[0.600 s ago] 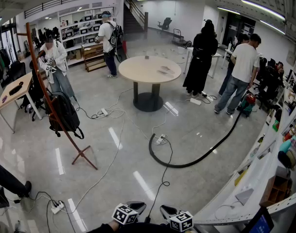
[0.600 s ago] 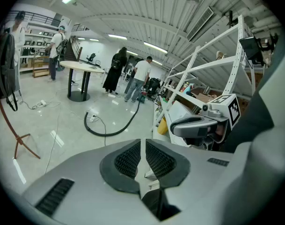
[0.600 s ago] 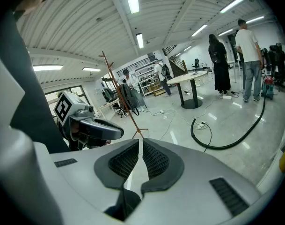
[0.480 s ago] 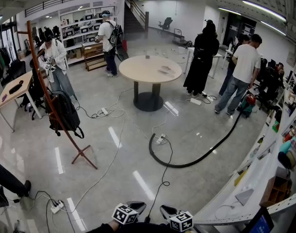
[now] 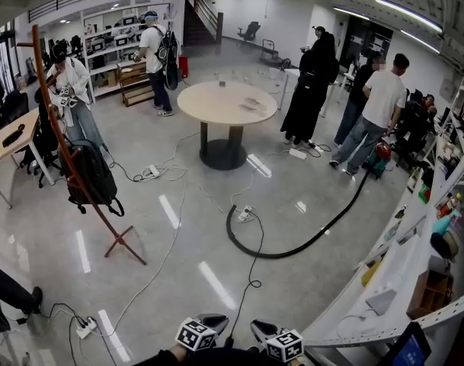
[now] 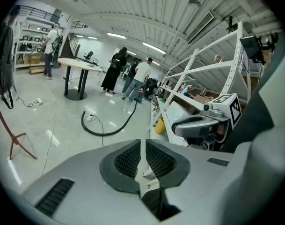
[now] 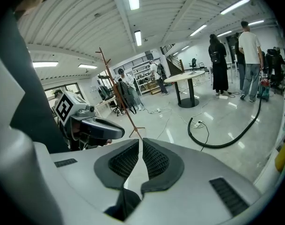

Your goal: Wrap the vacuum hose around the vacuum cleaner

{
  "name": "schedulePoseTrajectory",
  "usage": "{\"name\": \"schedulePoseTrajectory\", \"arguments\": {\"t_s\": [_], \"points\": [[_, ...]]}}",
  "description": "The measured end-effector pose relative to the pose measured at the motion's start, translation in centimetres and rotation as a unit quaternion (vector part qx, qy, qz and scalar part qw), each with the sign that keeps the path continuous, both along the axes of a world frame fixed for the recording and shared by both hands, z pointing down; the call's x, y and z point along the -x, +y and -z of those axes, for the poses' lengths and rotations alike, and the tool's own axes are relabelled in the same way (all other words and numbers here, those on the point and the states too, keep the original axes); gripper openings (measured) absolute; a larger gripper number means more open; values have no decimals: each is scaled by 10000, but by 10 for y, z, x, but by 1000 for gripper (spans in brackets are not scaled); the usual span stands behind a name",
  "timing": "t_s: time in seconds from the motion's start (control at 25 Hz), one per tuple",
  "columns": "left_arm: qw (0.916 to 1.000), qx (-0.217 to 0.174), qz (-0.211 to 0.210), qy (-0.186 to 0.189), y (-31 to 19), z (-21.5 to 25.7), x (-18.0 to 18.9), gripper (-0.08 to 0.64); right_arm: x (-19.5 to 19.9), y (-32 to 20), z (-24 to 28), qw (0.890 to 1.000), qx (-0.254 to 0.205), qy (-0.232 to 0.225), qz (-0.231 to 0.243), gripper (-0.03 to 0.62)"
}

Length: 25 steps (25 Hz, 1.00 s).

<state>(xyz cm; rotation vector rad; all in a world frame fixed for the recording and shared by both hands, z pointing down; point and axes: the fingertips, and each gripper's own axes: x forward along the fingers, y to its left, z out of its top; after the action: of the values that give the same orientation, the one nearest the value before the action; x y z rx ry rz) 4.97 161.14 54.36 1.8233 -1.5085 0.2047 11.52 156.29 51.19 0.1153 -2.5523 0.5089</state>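
A long black vacuum hose (image 5: 281, 252) lies in a curve on the glossy floor. It runs back right to a red vacuum cleaner (image 5: 379, 155) beside a standing person. Both grippers hang at the bottom edge of the head view, far from the hose: my left gripper (image 5: 213, 324) and my right gripper (image 5: 264, 331). In the left gripper view the left gripper (image 6: 143, 147) is shut with nothing between its pads, and the hose (image 6: 110, 131) lies well ahead. The right gripper (image 7: 140, 156) is shut and empty too, with the hose (image 7: 229, 142) far off on the floor.
A wooden coat stand (image 5: 79, 166) carrying a black backpack leans at the left. A round table (image 5: 226, 103) stands mid-room, with several people around it. Power strips (image 5: 245, 214) and cables cross the floor. White shelving (image 5: 414, 280) lines the right side.
The head view has shifted a little, so the room sits slightly higher and further left. The hose lies as before and both grippers keep their place at the bottom edge.
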Motion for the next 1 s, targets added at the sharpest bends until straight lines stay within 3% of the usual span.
{"name": "schedulePoseTrajectory", "arguments": {"t_s": [0.44,0.64,0.84,1.0], "points": [[9997,-78,-10,211,12,-19,33,49,28,12,-10,9997,-2,145,-188,40],[9994,162,-122,277,9,-28,40,49,31,4,-25,9988,294,284,-276,40],[9994,295,19,176,-21,-31,48,49,47,-27,-32,9988,466,144,-56,40],[9993,345,168,23,-67,-23,47,49,53,-85,-26,9988,484,-83,-25,40]]}}
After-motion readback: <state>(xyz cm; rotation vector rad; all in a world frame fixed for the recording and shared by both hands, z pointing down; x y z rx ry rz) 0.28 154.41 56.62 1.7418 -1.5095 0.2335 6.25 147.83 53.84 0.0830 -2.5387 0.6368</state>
